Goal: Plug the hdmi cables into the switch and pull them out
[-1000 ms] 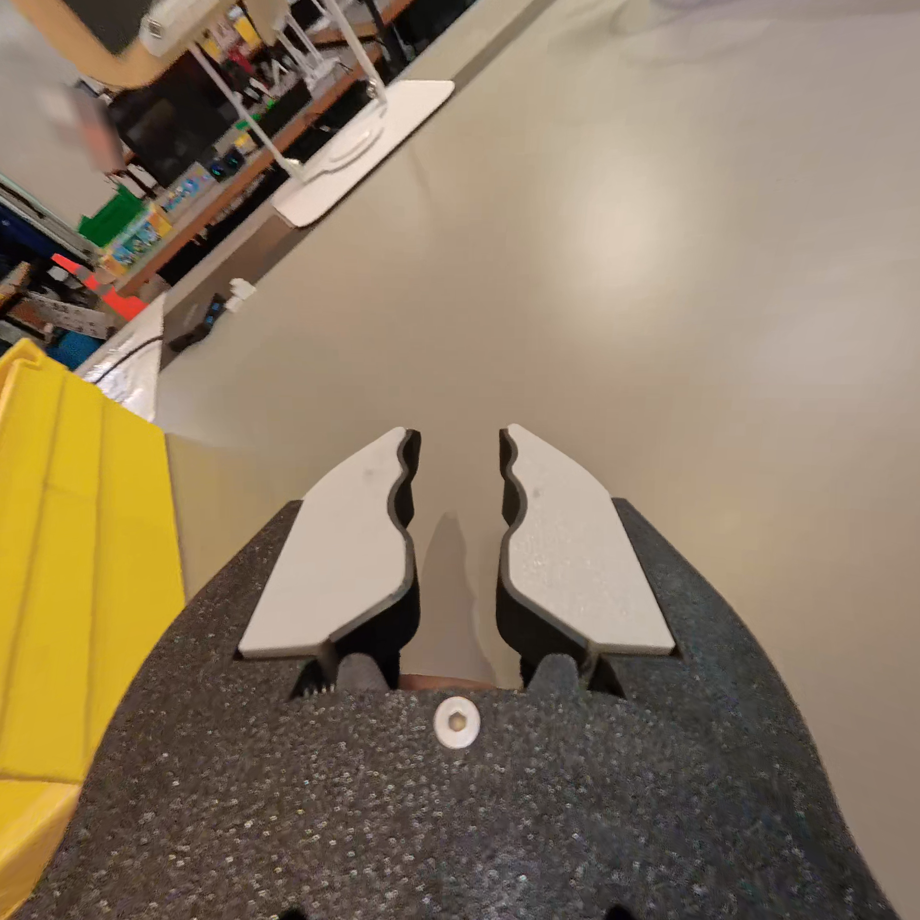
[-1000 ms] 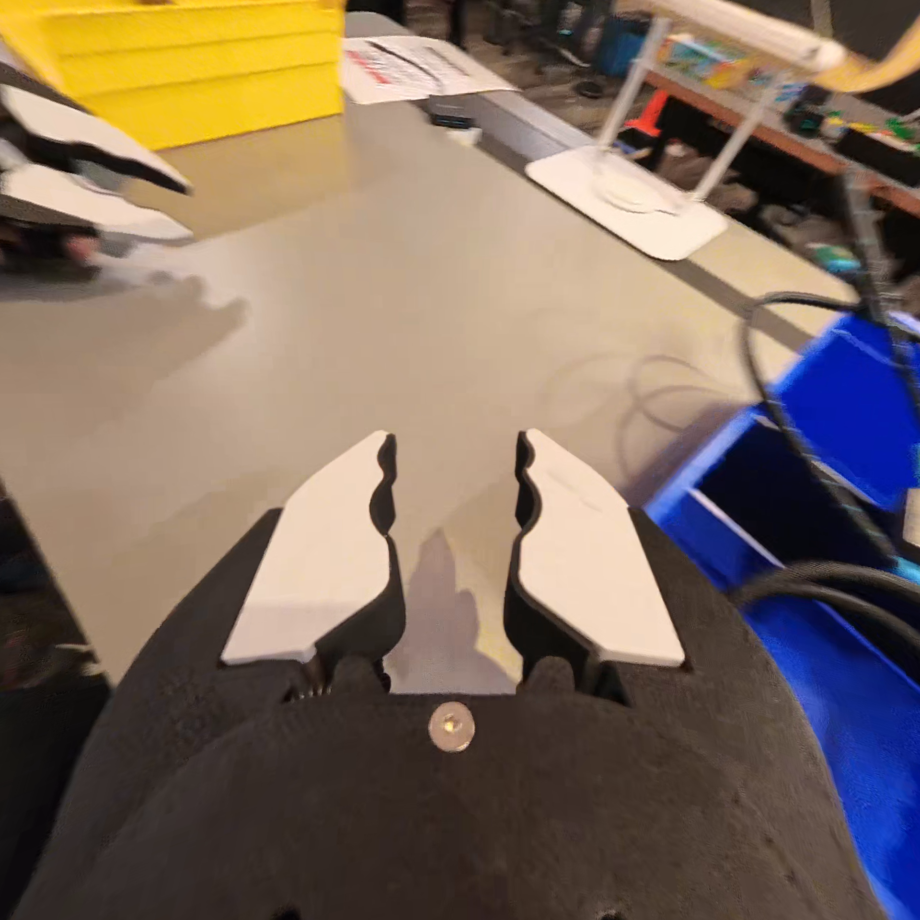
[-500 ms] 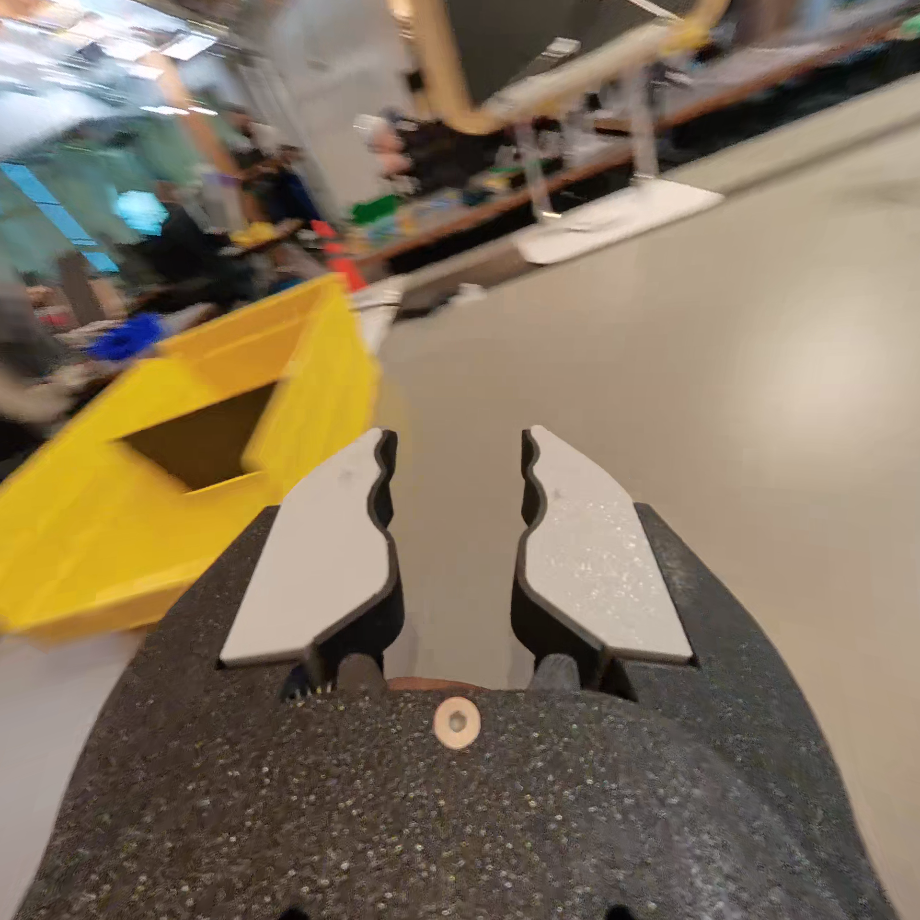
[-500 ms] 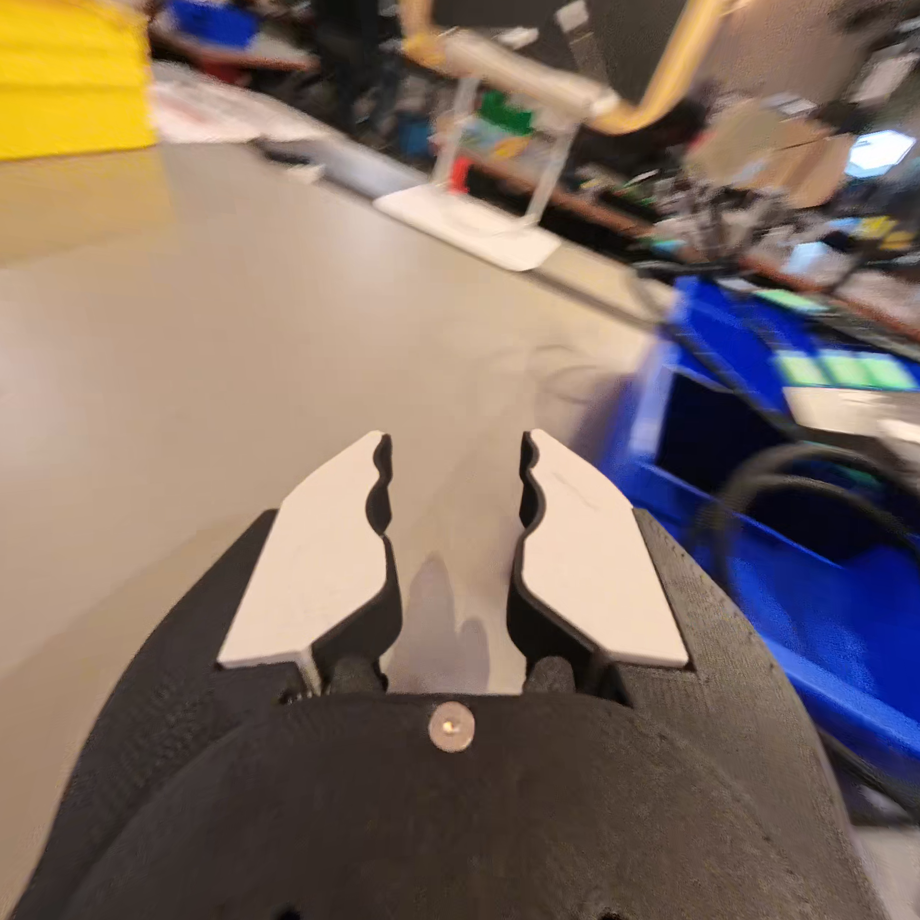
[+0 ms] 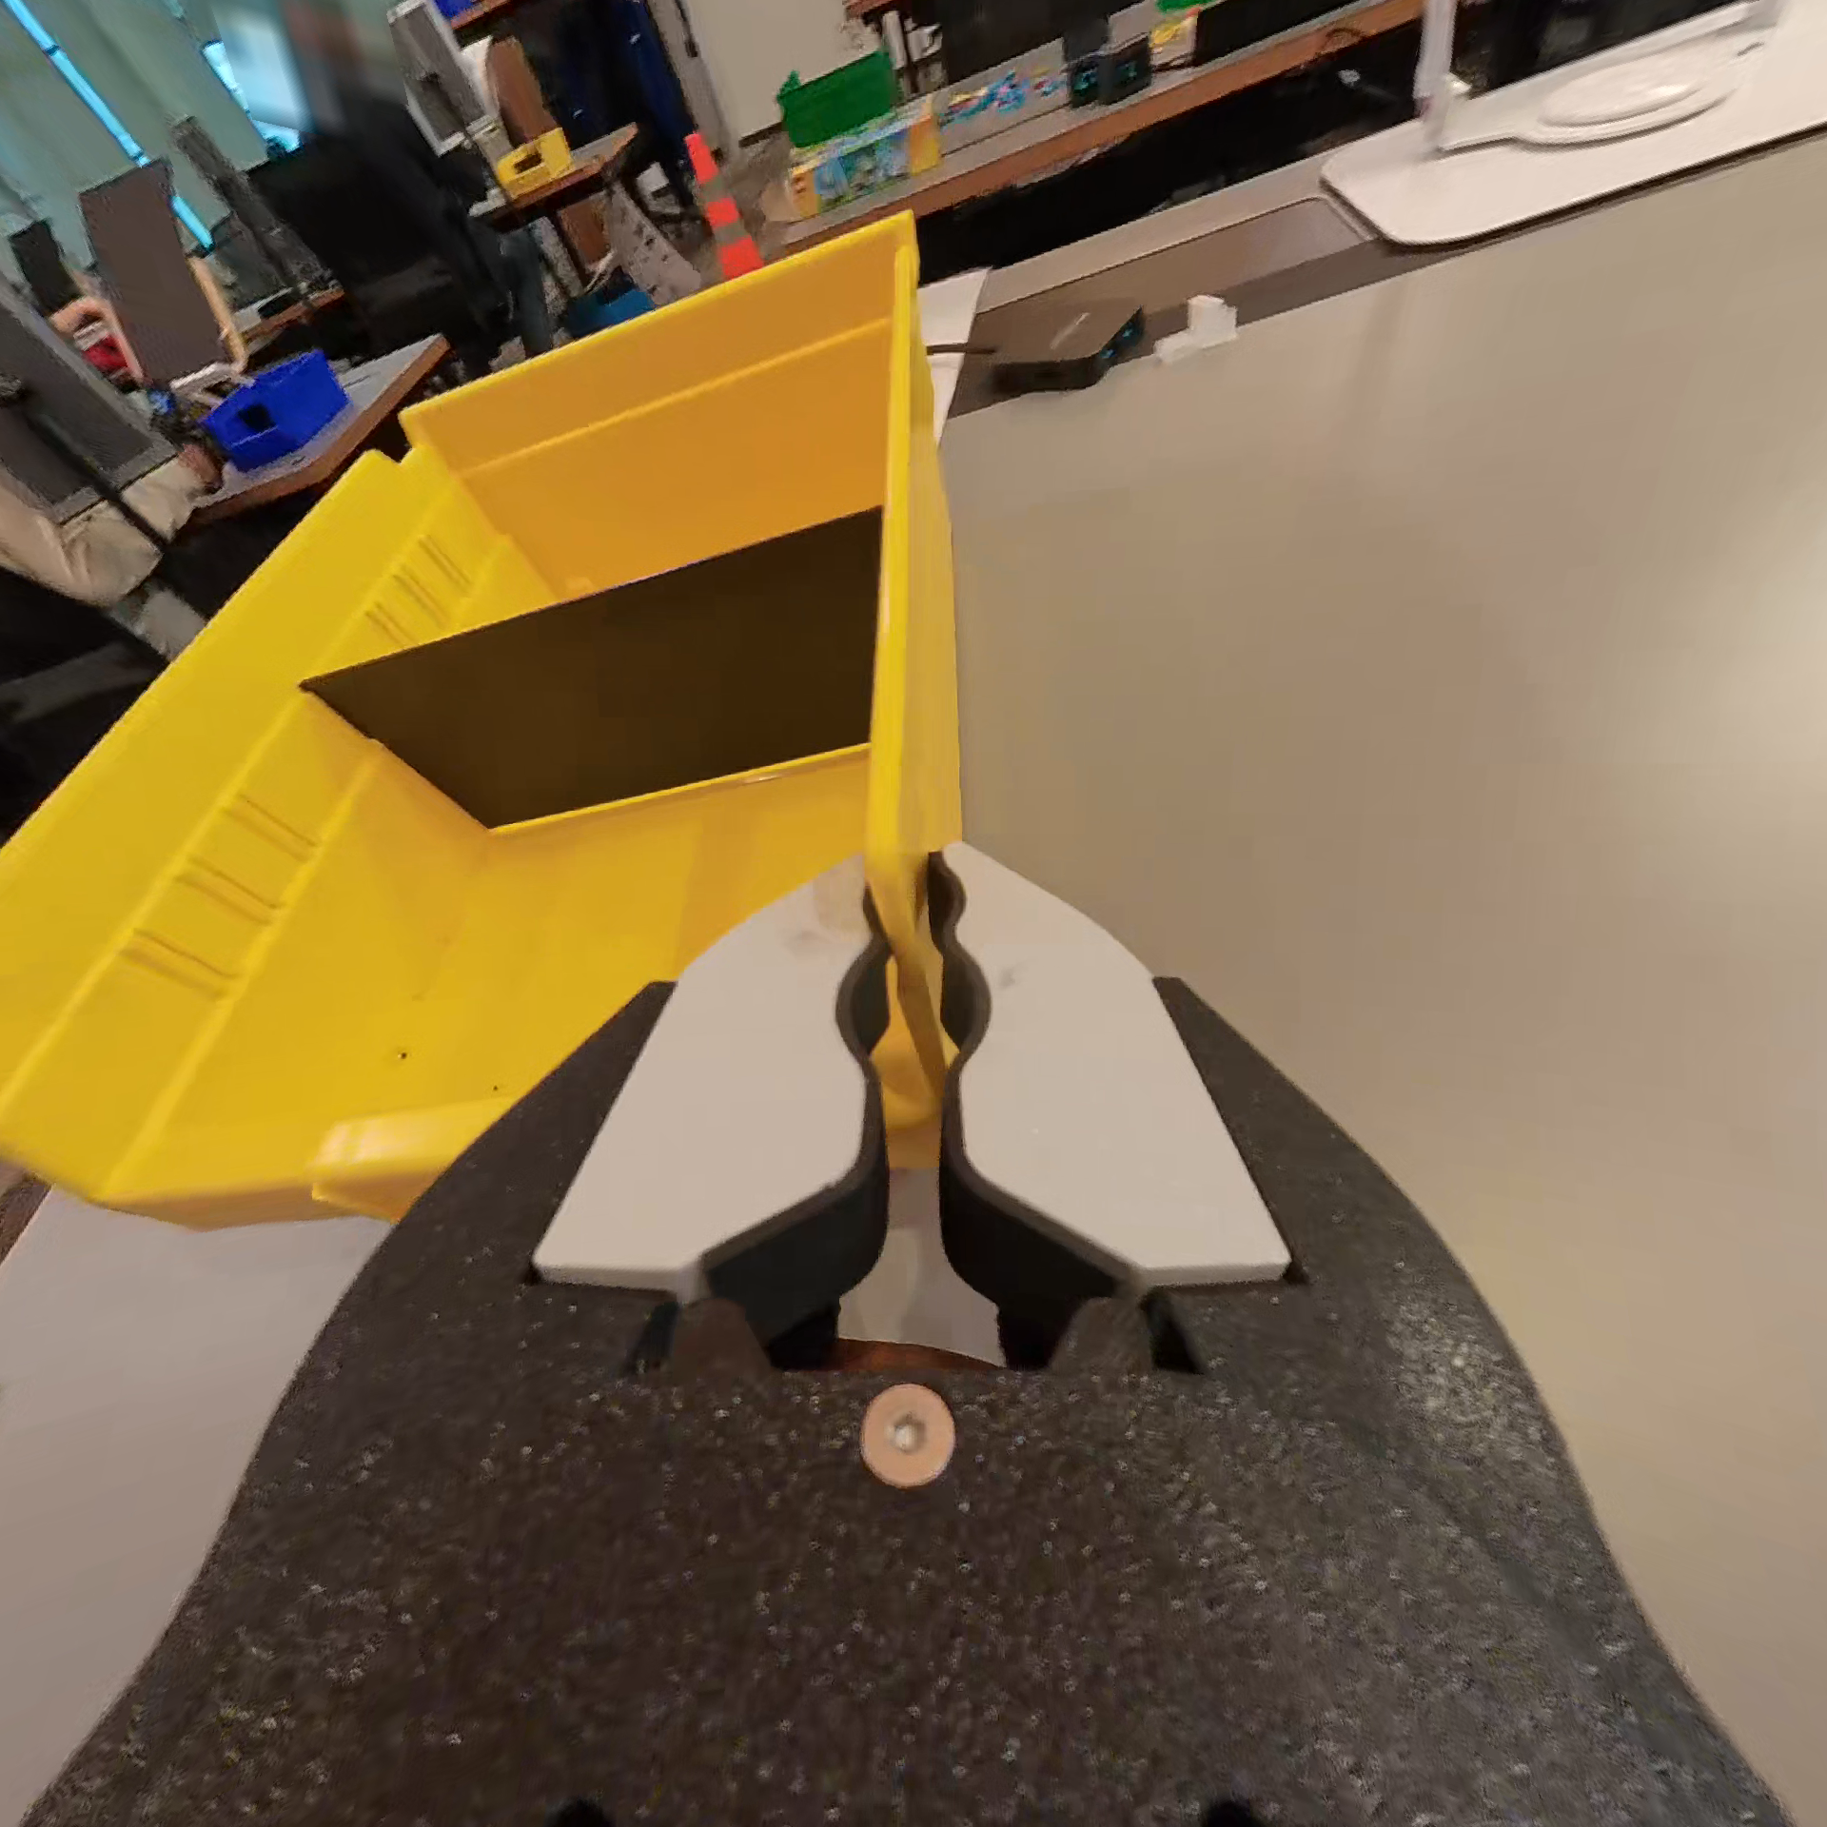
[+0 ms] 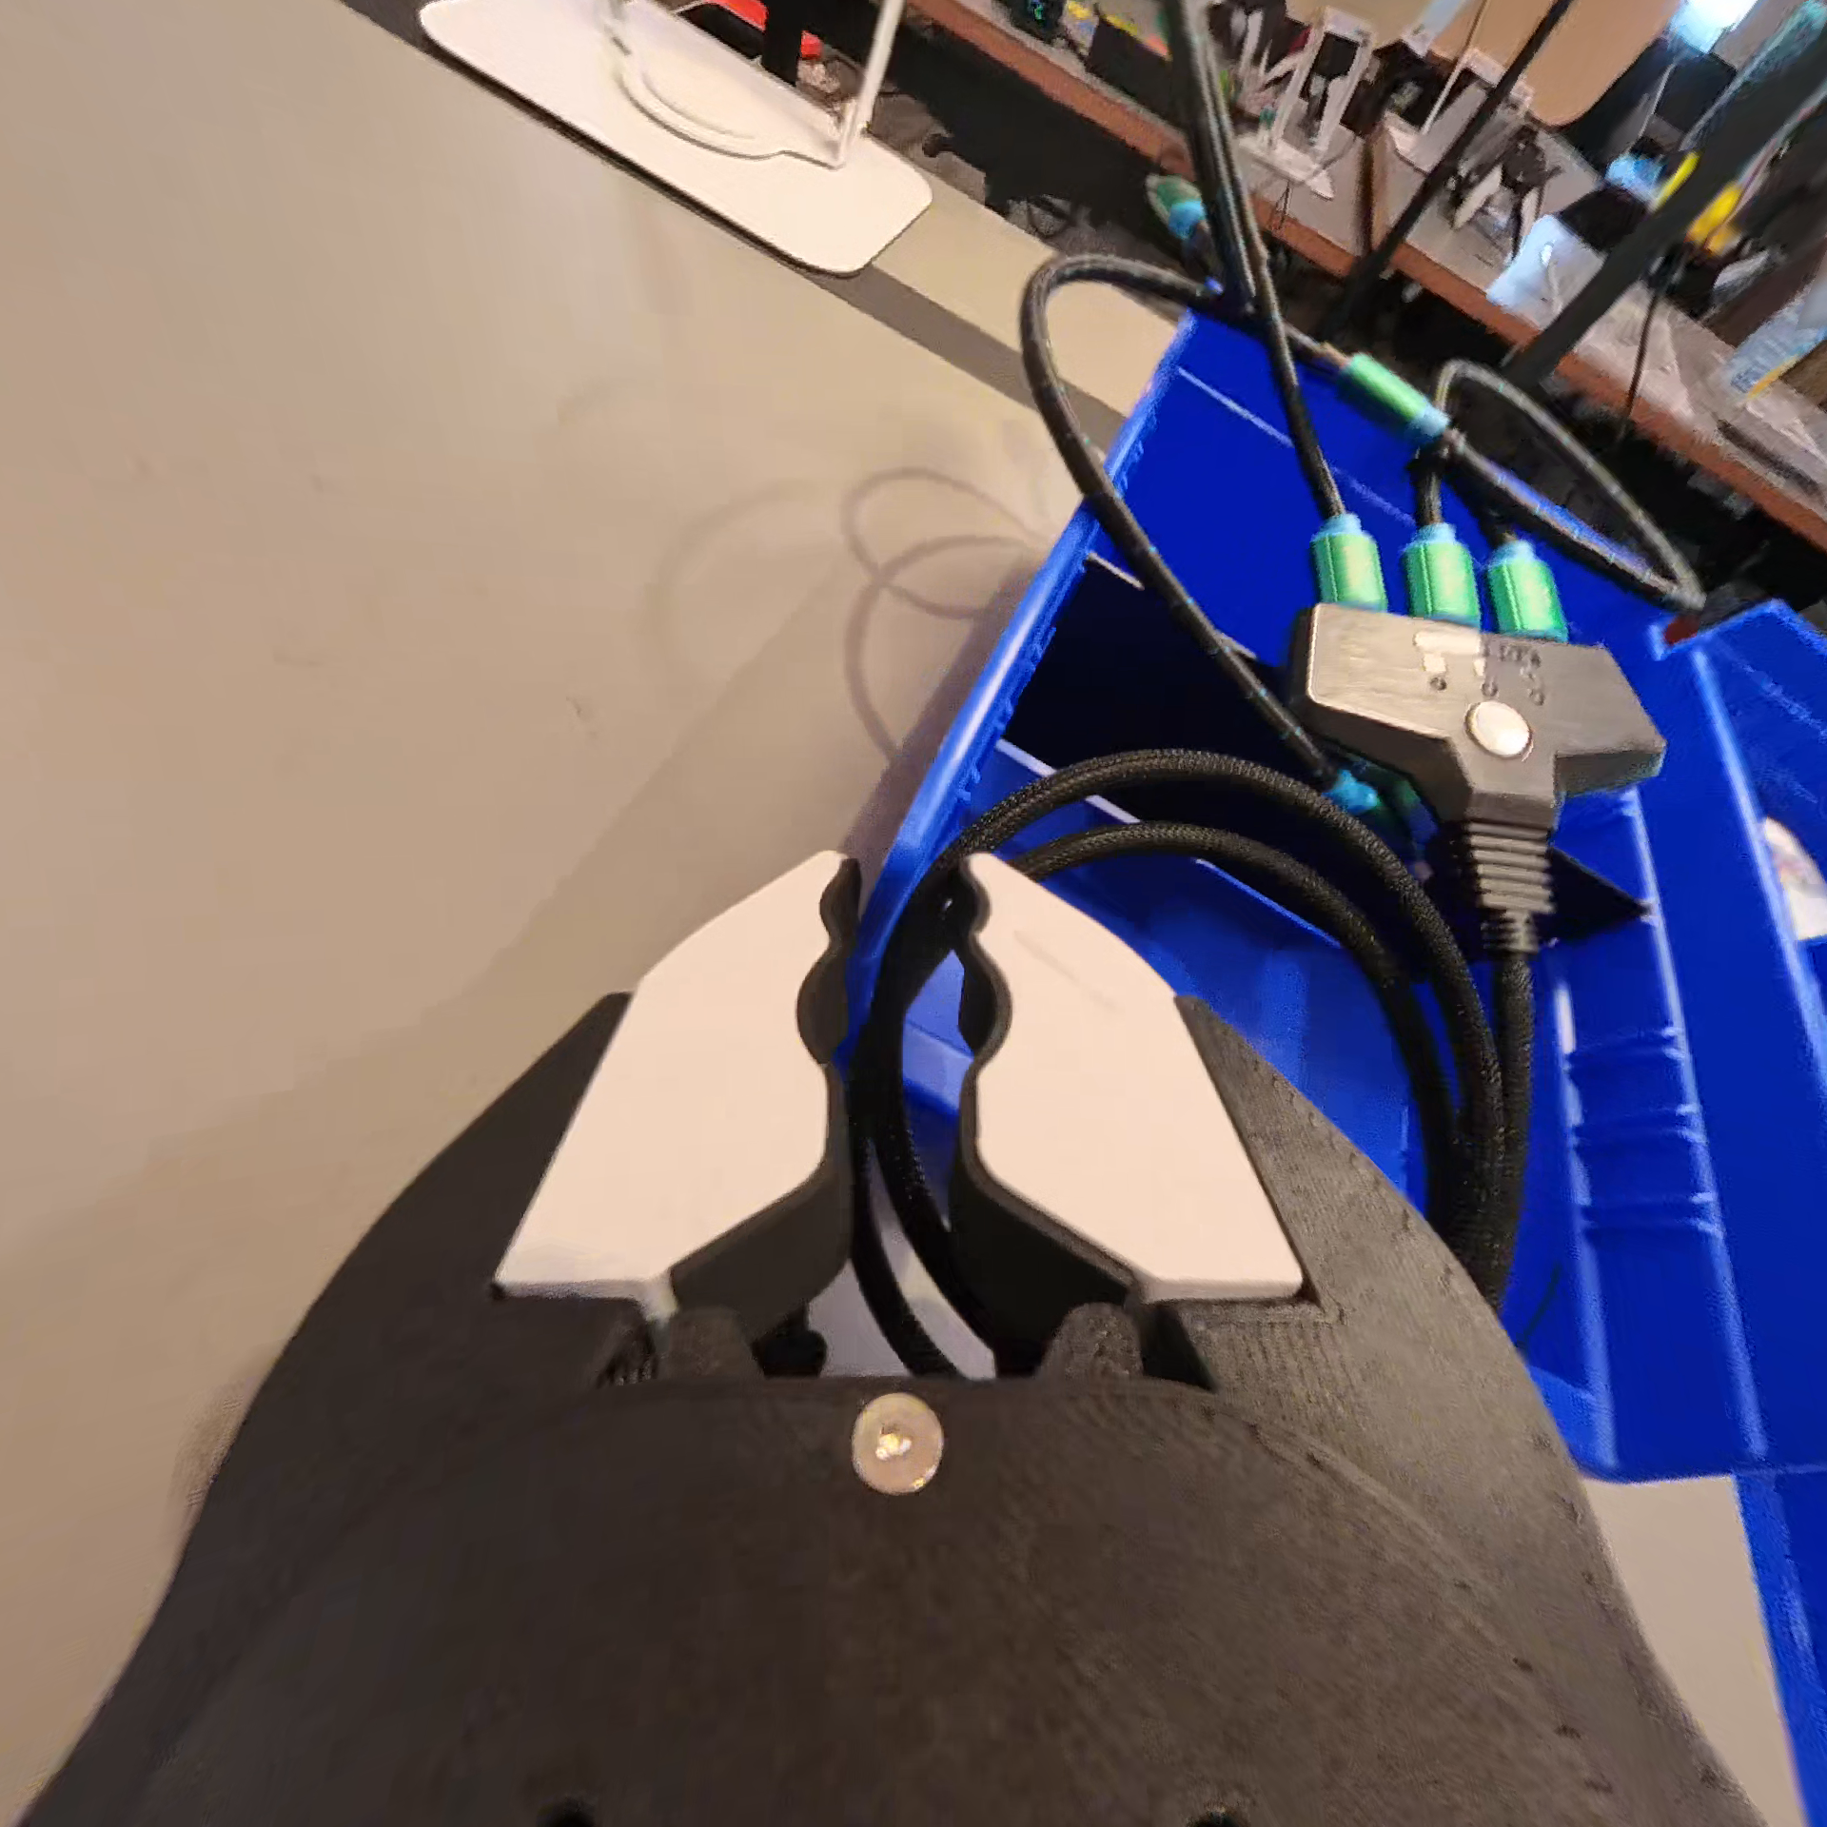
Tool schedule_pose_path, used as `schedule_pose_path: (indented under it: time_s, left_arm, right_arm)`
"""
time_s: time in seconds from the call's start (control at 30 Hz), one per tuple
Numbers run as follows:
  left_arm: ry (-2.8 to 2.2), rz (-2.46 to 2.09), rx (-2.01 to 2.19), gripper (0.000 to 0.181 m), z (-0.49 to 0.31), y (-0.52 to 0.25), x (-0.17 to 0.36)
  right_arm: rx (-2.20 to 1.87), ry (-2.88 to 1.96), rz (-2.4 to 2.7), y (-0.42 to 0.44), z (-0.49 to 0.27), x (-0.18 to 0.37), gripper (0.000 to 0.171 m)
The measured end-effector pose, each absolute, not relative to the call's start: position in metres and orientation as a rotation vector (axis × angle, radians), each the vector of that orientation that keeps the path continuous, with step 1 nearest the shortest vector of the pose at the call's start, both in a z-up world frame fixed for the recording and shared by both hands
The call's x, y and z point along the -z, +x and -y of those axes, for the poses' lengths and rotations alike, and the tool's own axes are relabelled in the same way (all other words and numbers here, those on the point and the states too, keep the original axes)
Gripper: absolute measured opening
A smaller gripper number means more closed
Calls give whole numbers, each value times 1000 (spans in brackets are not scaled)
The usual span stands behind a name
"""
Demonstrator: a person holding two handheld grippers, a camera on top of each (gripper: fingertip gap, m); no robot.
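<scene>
Left wrist view: a second ago the left gripper (image 5: 905, 964) hung open over bare table (image 5: 1434, 791); now its jaws are clamped on the near wall of the yellow bin (image 5: 593, 514), which fills the left of the frame. It looks ready to drag the bin.

Right wrist view: the right gripper (image 6: 905, 914), earlier over the table, now reaches the blue bin (image 6: 1681, 1186), jaws apart around a black braided cable (image 6: 1167, 781). The switch (image 6: 1483, 712), dark grey with three green-ended plugs (image 6: 1438, 583) seated, lies in the bin at right of centre.
</scene>
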State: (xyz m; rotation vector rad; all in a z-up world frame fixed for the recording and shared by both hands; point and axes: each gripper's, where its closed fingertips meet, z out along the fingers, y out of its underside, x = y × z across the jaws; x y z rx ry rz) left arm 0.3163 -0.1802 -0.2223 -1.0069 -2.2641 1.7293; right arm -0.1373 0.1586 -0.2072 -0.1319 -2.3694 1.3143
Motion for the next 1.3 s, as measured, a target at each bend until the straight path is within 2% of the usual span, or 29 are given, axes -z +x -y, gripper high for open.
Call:
schedule_pose_path:
  time_s: [0.13, 0.57, 0.9, 1.1, 1.3]
  left_arm:
    - [-1157, 2168, -1712, 4, 154, 316, 222]
    - [-1657, 1453, -1279, 5, 18, 282, 223]
    - [-1802, 936, -793, 3, -75, 300, 224]
    - [-1838, 788, -624, 3, -105, 317, 223]
    - [-1850, 759, -633, 3, -130, 286, 224]
  right_arm:
    - [-1292, 10, 2339, -136, -151, 207, 12]
    - [-1482, 297, 2471, -117, -107, 207, 15]
    - [-1637, 971, 2563, -61, -92, 208, 14]
    - [-1685, 1252, 2598, -40, -73, 209, 11]
    - [-1718, 1542, 2612, 1, -33, 209, 12]
